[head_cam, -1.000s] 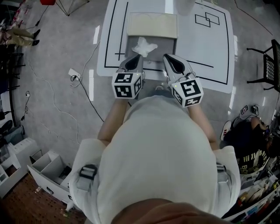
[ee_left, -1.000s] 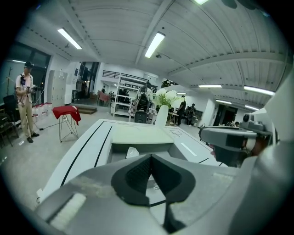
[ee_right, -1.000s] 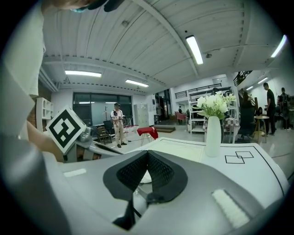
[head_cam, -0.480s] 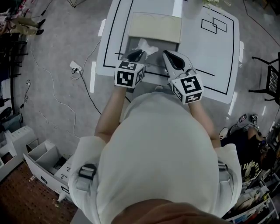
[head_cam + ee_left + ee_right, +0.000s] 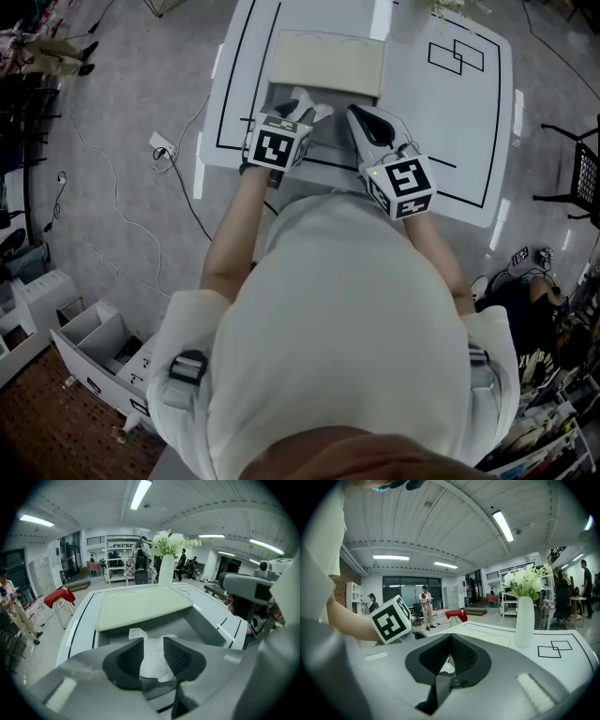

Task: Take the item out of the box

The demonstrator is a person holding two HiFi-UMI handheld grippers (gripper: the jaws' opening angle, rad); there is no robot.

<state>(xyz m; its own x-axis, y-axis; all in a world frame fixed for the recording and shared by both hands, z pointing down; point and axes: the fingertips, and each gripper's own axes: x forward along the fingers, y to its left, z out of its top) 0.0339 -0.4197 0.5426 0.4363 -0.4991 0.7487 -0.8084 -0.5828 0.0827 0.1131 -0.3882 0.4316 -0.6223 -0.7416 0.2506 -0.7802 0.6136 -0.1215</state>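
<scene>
Head view: on the white table (image 5: 450,122), an open grey box (image 5: 333,131), cream lid (image 5: 326,61) flipped back toward 12 o'clock. Inside, a white crumpled item (image 5: 314,105), half covered by the left gripper (image 5: 289,111), one corner pointing to 2 o'clock. Right gripper (image 5: 361,120) over the box's 4 o'clock side.

Left gripper view: jaws apart and opening, item (image 5: 137,633) in the gap (pads not pressing), long axis about 6 to 12 o'clock.

Right gripper view: jaws together, clamping nothing; just a white sliver of item (image 5: 446,666) below, vase (image 5: 524,620) at 3 o'clock.

Box (image 5: 208,629) open above, lid (image 5: 140,604) behind
</scene>
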